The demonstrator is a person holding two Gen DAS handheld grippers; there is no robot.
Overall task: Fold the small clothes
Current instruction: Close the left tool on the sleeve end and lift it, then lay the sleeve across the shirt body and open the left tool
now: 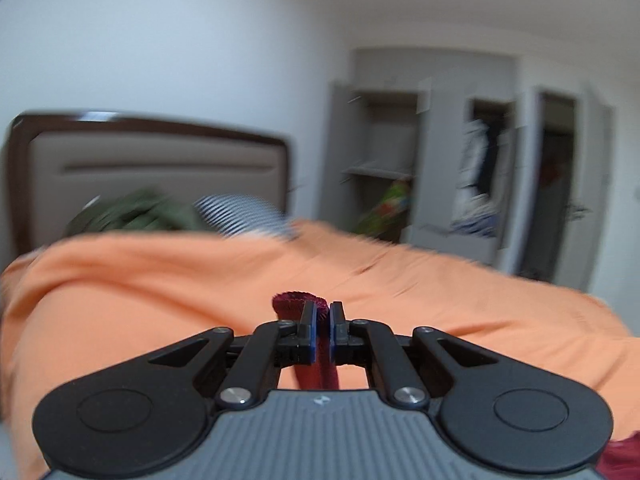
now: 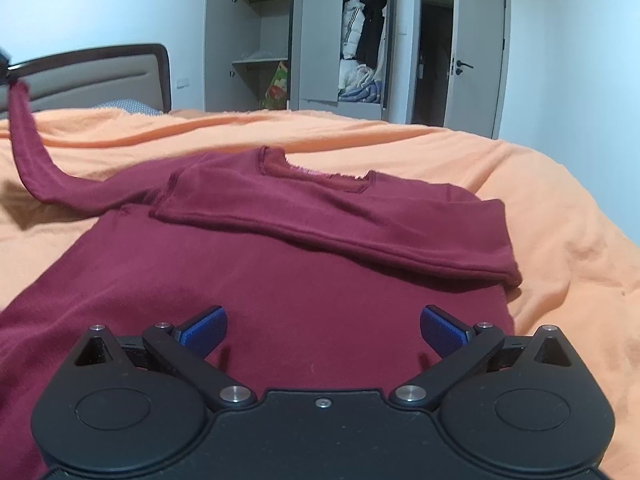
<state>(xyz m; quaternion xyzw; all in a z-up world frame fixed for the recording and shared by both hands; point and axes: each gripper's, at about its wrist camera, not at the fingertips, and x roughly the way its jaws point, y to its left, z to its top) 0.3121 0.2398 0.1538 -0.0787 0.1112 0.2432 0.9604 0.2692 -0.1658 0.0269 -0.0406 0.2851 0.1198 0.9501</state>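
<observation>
While left tool pinches sleeve, right tool wide open, empty, over sweater.

Bed under orange cover, maroon sweater spread on it

Black linkage grippers, blue pads, silver screws.

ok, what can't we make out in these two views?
- Left wrist: the pile by the headboard is motion-blurred; the items cannot be identified.
- Left wrist: the left hand-held gripper hides most of the dark red long-sleeved sweater's cuff.
- Right wrist: the right hand-held gripper body covers the sweater's hem.
</observation>
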